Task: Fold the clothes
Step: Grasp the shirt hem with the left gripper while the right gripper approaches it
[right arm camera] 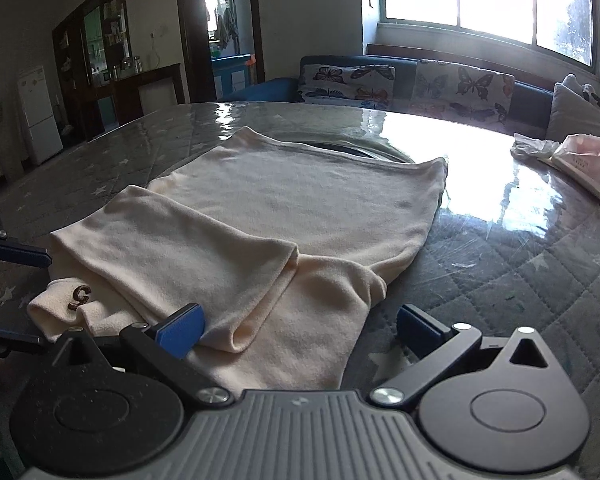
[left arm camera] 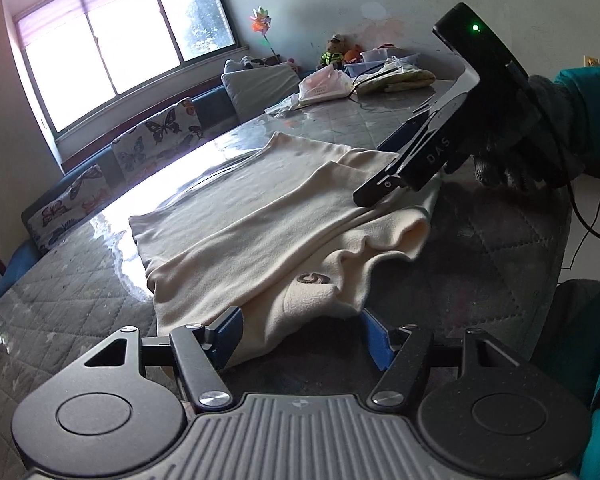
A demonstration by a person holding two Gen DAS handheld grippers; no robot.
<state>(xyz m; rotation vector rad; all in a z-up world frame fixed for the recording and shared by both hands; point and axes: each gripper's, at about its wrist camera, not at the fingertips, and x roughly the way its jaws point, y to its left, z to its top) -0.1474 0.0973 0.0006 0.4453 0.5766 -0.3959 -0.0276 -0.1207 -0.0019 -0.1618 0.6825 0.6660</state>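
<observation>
Your cream sweater [right arm camera: 284,208] lies part-folded mid-frame on the quilted table [right arm camera: 500,264], sleeve laid across, so both your left gripper [left arm camera: 300,336] and right gripper [right arm camera: 300,328] sit wide apart at its lower-frame edge, ready to pinch.

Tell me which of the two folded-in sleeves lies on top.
The sleeve folded across from the left side of the right wrist view lies on top; its cuff end overlaps the other sleeve, which runs underneath it toward the near edge of the cream sweater.
</observation>
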